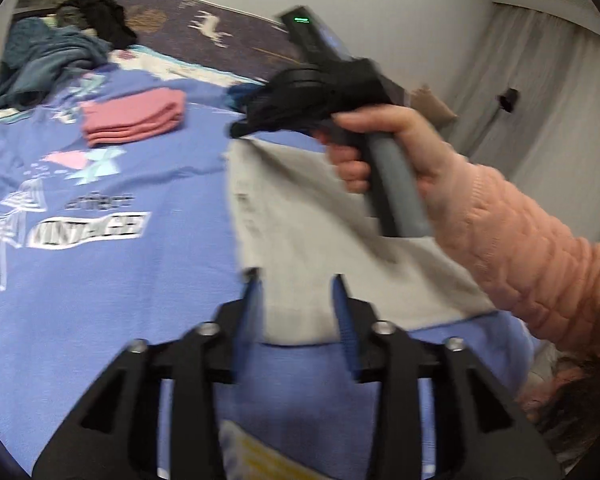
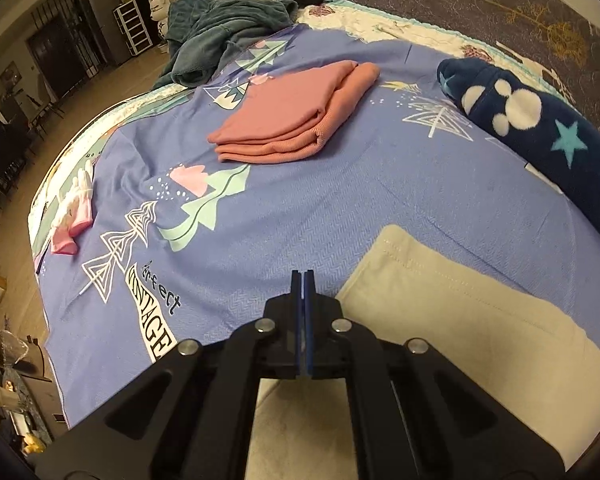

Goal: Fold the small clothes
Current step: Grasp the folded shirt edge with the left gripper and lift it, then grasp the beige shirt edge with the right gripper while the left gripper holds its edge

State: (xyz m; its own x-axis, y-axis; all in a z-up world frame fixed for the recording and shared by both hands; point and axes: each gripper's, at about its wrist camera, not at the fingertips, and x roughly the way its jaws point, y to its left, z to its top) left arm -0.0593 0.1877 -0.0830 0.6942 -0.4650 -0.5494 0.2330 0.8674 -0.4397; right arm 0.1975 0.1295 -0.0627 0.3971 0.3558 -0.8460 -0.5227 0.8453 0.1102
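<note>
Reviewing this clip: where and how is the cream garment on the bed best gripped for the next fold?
Probably at a corner of the stitched hem edge of the cream garment. It lies flat on the blue bedspread, so only edges give the jaws something to pinch. Come in low from the open bedspread side, one finger slipped under the hem; the dark star blanket crowds the other side.

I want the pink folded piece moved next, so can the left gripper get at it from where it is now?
Probably yes. The folded pink garment lies alone on the blue bedspread, with bare cover leading to it. The left gripper, jaws apart, straddles the beige cloth's edge without pinching it, so it looks free to go.
</note>
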